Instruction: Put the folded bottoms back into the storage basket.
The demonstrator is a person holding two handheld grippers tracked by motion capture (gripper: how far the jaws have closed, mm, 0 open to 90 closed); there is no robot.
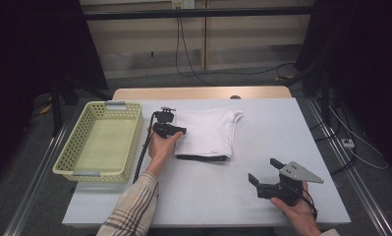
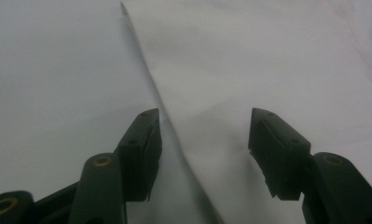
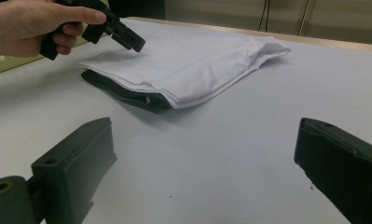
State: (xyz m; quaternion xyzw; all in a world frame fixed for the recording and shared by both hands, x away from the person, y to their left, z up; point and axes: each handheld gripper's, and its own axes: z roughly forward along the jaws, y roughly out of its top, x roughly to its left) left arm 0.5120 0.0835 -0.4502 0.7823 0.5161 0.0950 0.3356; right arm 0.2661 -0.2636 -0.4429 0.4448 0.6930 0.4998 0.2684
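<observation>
On the pale grey tabletop [image 1: 262, 162], right of the yellow perforated plastic basket [image 1: 101, 142], lay the folded white cotton T-shirt [image 1: 209, 130]; a shallow bite could lift one layer and undo the fold. The left tongs [image 2: 204, 135] stood half open astride its edge, gripping nothing; the right tongs [image 3: 207, 161] gaped empty, well apart

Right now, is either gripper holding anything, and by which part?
Nothing held. The left gripper is open astride the left edge of the folded white garment, pads not pressing. The right gripper is open over bare table.
</observation>
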